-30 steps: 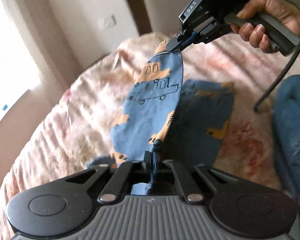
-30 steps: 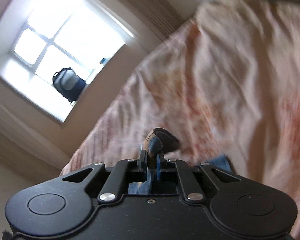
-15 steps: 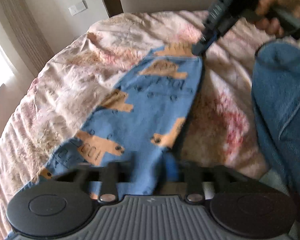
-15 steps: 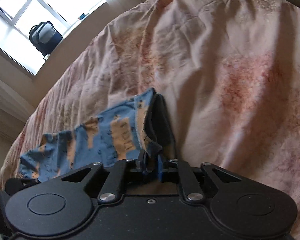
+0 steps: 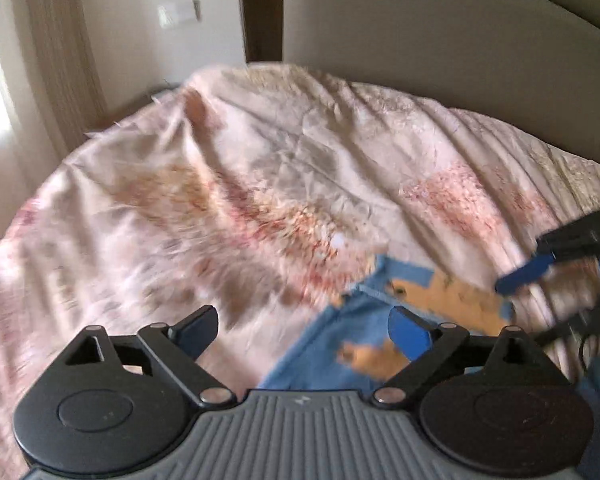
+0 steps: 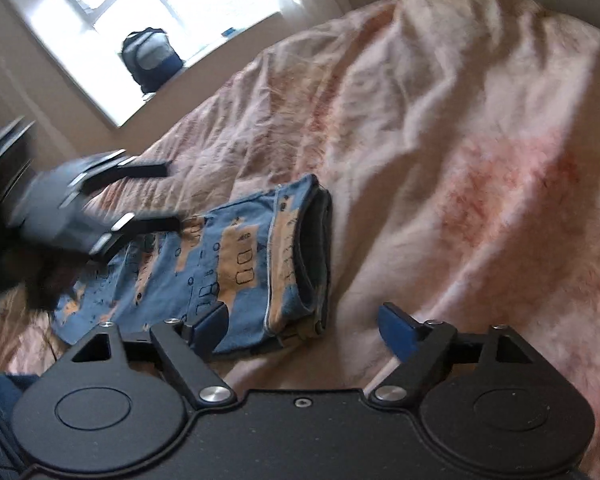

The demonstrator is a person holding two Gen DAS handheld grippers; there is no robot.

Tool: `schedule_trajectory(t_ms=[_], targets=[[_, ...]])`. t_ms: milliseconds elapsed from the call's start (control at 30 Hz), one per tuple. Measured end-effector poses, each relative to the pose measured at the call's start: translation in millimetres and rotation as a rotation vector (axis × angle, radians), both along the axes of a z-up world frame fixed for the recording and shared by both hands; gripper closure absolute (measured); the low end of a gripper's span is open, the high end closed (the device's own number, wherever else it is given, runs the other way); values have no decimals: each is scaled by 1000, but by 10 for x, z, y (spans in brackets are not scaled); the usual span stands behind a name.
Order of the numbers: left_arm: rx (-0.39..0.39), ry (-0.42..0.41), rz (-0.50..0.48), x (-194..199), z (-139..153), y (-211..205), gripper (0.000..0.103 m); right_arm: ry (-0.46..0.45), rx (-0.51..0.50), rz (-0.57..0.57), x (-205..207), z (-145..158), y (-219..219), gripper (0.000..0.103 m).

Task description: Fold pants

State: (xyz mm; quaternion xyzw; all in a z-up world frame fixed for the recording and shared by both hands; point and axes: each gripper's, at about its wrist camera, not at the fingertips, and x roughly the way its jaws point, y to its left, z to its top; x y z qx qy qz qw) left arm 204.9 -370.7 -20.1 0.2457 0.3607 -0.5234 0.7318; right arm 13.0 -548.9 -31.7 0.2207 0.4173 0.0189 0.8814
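A wide bed (image 5: 260, 184) fills both views, covered with a wrinkled pale pink spread with faded red and orange blotches. A bright window (image 6: 172, 12) sits beyond it with a dark backpack (image 6: 150, 60) on the sill.

On the spread lies a small pair of blue pants (image 6: 236, 256) printed with orange vehicles. In the right wrist view they rest flat in a compact layered shape, one doubled edge showing several thicknesses of cloth stacked on each other. In the left wrist view only a blurred blue and orange corner of them shows, low and to the right.

The right gripper (image 6: 304, 326) hangs just above the near edge of the pants, its jaws just sprung wide apart with nothing pressed between them; the left pad overlaps the cloth in the picture, but whether it touches is unclear. The left gripper (image 5: 300, 330), blurred with motion, also has its jaws freshly spread and empty, over bare spread beside the pants.

Judging from this, one fold is laid and let go. The bundle looks loose at its far end, so a further fold or some smoothing likely remains, though that end is partly hidden
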Motion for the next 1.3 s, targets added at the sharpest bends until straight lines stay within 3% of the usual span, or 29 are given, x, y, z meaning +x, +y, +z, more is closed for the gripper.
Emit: schedule_trajectory(t_ms=[67, 133, 200, 267, 367, 433, 500, 567, 700, 767, 867, 1033, 1200, 1300], targets=[[41, 53, -36, 85, -112, -160, 10, -28, -25, 44, -1, -10, 39, 19], [71, 174, -57, 188, -234, -282, 14, -43, 8, 56, -3, -44, 38, 21], [93, 300, -67, 282, -347, -338, 15, -39, 84, 45, 12, -105, -14, 34], [116, 375, -85, 304, -441, -369, 15, -35, 158, 24, 10, -153, -94, 44], [149, 378, -116, 302, -533, -423, 15, -17, 272, 7, 16, -231, -187, 49], [159, 398, -99, 321, -568, -452, 17, 0, 302, -18, 27, -277, -227, 61], [157, 416, -70, 332, -537, -469, 22, 11, 335, -56, 16, -311, -294, 73], [168, 428, -51, 331, -506, -485, 38, 11, 373, -77, 13, -347, -334, 75], [210, 403, 1, 319, -433, -491, 68, 18, 359, -74, 33, -331, -305, 84], [214, 401, 31, 290, -407, -479, 91, 22, 324, -77, 54, -287, -257, 87], [198, 363, 60, 184, -306, -434, 97, 11, 214, -53, 65, -177, -109, 89], [135, 224, 61, -80, 14, -414, 98, -70, 3, 18, -74, 46, 139, 91], [31, 107, 47, -195, 391, -550, 98, -165, -96, 5, -220, 297, 139, 92], [-38, 110, 32, -179, 477, -727, 98, -206, -148, -45, -254, 434, 25, 92]])
